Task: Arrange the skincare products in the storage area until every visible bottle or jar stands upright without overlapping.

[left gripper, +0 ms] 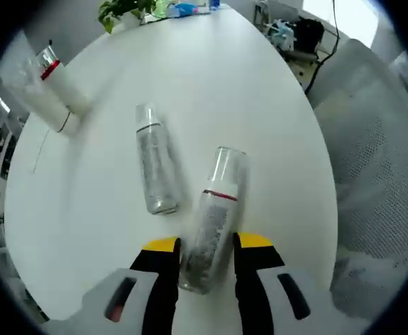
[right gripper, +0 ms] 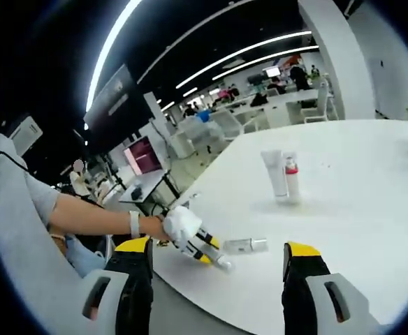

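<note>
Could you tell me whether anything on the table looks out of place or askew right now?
Yes: two clear bottles lie on their sides on the white table rather than upright. One rests free; the other sits between the left tool's jaws. The white tube and red-banded bottle stand upright.

Bright ceiling strip lights (right gripper: 211,66), motion blur, fisheye-warped edges

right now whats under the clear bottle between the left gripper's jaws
The clear bottle lies on the bare white table, between the left gripper jaws. Its lower end, and whatever is beneath it, is hidden by the jaws.
</note>
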The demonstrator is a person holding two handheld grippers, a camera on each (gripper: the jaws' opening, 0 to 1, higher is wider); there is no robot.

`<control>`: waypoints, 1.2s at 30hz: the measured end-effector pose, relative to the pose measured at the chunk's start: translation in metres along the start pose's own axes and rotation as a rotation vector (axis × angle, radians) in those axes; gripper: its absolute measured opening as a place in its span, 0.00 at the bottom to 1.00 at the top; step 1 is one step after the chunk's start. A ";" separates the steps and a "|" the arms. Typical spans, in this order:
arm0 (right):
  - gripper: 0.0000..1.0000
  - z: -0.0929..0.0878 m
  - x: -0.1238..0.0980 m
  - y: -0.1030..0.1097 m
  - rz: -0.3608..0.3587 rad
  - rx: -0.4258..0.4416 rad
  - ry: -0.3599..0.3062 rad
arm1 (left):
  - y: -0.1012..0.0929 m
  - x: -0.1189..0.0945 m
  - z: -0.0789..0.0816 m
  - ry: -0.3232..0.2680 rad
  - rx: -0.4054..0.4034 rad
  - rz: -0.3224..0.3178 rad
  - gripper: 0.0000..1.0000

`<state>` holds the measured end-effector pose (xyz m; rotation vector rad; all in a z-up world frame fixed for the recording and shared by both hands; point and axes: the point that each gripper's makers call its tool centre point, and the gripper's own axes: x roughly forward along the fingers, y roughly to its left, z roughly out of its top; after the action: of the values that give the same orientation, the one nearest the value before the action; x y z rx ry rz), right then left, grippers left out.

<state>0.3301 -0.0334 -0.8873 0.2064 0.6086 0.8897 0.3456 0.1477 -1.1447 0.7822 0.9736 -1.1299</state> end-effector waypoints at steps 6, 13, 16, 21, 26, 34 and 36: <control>0.74 -0.001 0.006 -0.016 0.162 -0.004 0.055 | -0.018 -0.002 -0.002 0.052 -0.079 0.078 0.17; 0.68 -0.028 0.021 -0.042 0.193 -0.072 0.154 | -0.042 -0.005 0.007 -0.005 -0.308 0.096 0.16; 0.64 -0.030 0.023 -0.036 0.166 -0.103 0.116 | -0.043 -0.013 0.023 -0.112 -0.428 0.118 0.16; 0.62 -0.043 0.032 -0.014 0.157 0.012 0.077 | -0.041 -0.041 0.052 -0.313 -0.588 0.104 0.16; 0.56 -0.051 0.040 0.008 0.177 0.101 0.055 | -0.035 -0.070 0.085 -0.539 -0.760 0.073 0.16; 0.50 -0.048 0.054 0.029 0.223 0.212 0.037 | -0.035 -0.124 0.125 -0.894 -1.021 -0.026 0.16; 0.49 -0.044 0.058 0.034 0.247 0.233 0.031 | -0.038 -0.133 0.127 -0.919 -1.040 -0.023 0.16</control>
<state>0.3095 0.0301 -0.9329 0.4867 0.7258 1.0604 0.3210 0.0734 -0.9744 -0.5658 0.6159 -0.6978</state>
